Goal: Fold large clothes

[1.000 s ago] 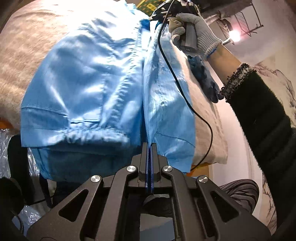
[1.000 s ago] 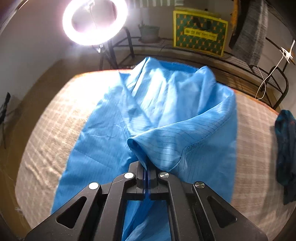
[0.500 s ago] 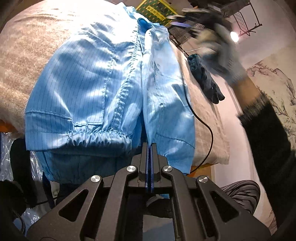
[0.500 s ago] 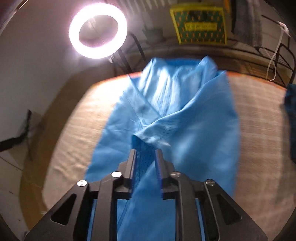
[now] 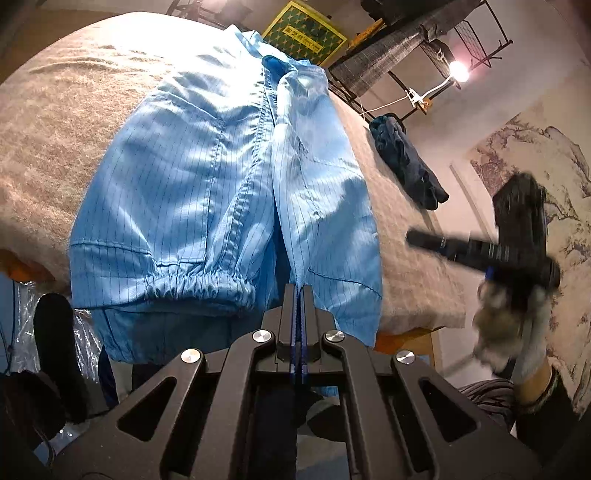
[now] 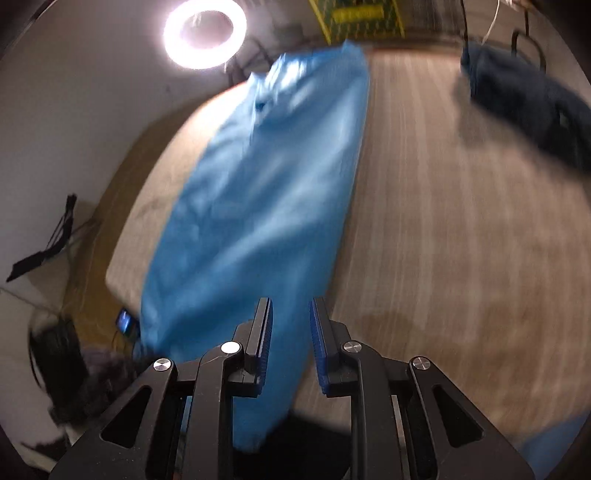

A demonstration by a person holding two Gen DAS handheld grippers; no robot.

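Blue garment [image 5: 221, 177] folded lengthwise on bed [image 5: 55, 110]; crosswise folds remain. Left gripper [image 5: 298, 295] clamped on hem; right gripper [image 6: 290, 332] jaws apart, empty.

A home room: ring light [image 6: 205, 33], wall painting [image 5: 554, 155], metal rack [image 5: 476, 33].

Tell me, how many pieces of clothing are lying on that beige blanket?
2. The large light-blue pinstriped garment lies along the blanket's middle, its hem hanging over the near edge; a crumpled dark-blue garment sits near the right edge. More may be out of view.
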